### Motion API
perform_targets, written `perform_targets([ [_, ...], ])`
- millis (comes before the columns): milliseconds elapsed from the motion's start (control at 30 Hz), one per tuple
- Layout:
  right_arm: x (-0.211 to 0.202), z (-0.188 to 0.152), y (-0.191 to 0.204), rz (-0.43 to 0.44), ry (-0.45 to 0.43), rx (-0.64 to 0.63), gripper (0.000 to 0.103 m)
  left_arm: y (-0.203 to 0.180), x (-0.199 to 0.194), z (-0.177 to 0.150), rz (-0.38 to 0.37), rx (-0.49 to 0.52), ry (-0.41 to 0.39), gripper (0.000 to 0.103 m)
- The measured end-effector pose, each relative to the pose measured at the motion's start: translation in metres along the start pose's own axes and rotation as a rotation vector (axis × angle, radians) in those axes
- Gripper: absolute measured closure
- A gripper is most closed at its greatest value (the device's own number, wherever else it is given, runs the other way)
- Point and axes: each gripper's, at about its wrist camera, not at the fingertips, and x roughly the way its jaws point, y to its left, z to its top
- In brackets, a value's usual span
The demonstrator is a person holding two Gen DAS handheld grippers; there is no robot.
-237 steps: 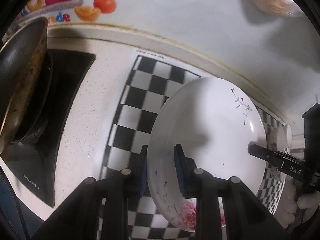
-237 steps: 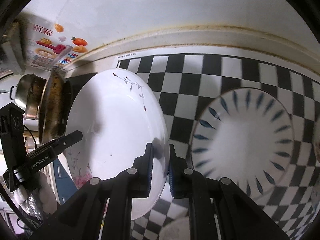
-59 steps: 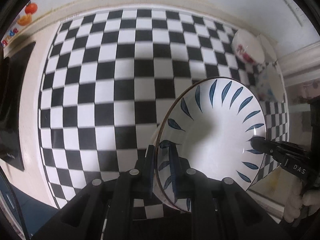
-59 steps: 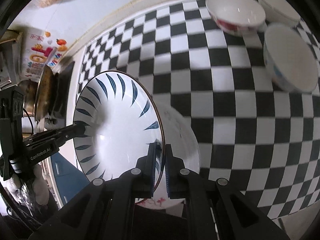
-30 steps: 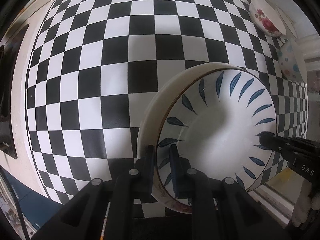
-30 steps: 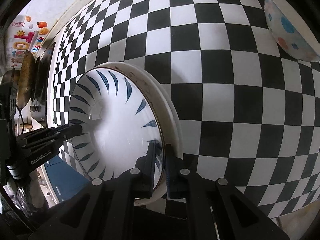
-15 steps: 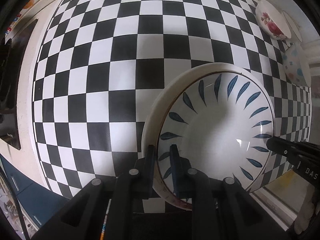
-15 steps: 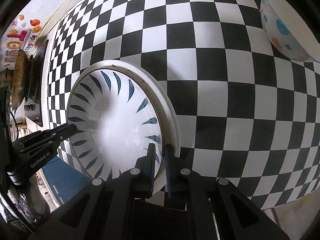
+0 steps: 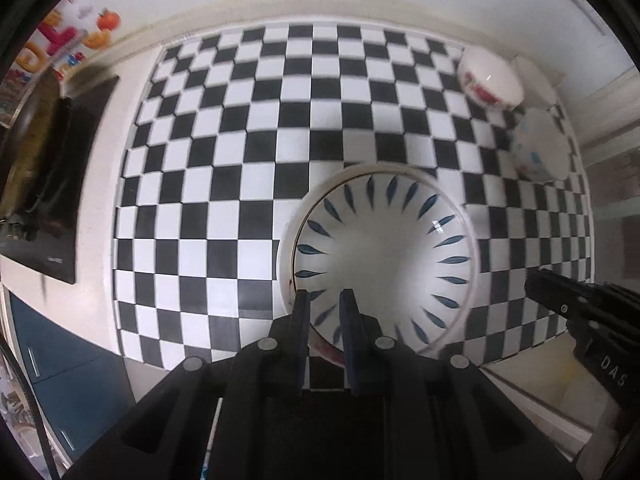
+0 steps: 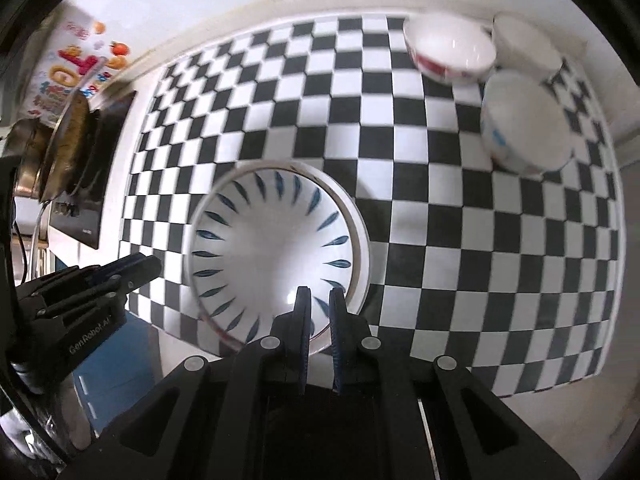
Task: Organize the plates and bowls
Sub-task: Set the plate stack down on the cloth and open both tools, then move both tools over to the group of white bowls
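A white plate with blue leaf marks [image 9: 384, 256] lies stacked on a larger white floral plate [image 9: 286, 240] on the checkered mat; the pair also shows in the right wrist view [image 10: 276, 252]. My left gripper [image 9: 323, 298] is raised above the plates' near rim, jaws slightly apart, holding nothing. My right gripper [image 10: 318, 294] is likewise lifted off the rim, jaws slightly apart and empty. Three bowls stand at the far right: a red-flowered one [image 10: 450, 46], a plain white one [image 10: 526, 46], and a blue-dotted one [image 10: 524, 120].
The black-and-white checkered mat [image 9: 224, 128] covers the counter. A black stove [image 9: 52, 176] with a dirty pan [image 10: 66, 148] is at the left. The counter's front edge runs just below the plates. A wall with stickers [image 10: 76, 68] is behind.
Both grippers have let go of the blue-leaf plate, which now rests on the floral plate. Both have lifted and pulled back, so the view now reaches the wall.
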Motion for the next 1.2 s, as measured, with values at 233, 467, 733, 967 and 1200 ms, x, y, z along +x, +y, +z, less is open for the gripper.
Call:
perform_targets([
  [233, -0.052, -0.026, 0.016, 0.019, -0.055, -0.061, 0.092, -0.012, -0.045, -0.019, -0.006, -0.023, -0.049, 0.09],
  [467, -0.079, -0.053, 0.02, 0.046, -0.079, -0.085, 0.092, -0.022, -0.064, -0.038, -0.014, -0.016, -0.056, 0.09],
  [733, -0.085, -0.062, 0.017, 0.066, -0.087, -0.027, 0.092, -0.026, -0.074, -0.041, -0.072, 0.038, -0.085, 0.084],
  [967, -0.087, -0.052, 0.003, 0.102, -0.14, 0.096, 0.023, -0.016, -0.064, -0.007, -0.132, 0.059, -0.119, 0.079],
  [1200, -0.097, -0.025, -0.048, 0.139, -0.232, 0.261, 0.022, -0.029, -0.042, 0.053, -0.179, 0.072, -0.128, 0.079],
])
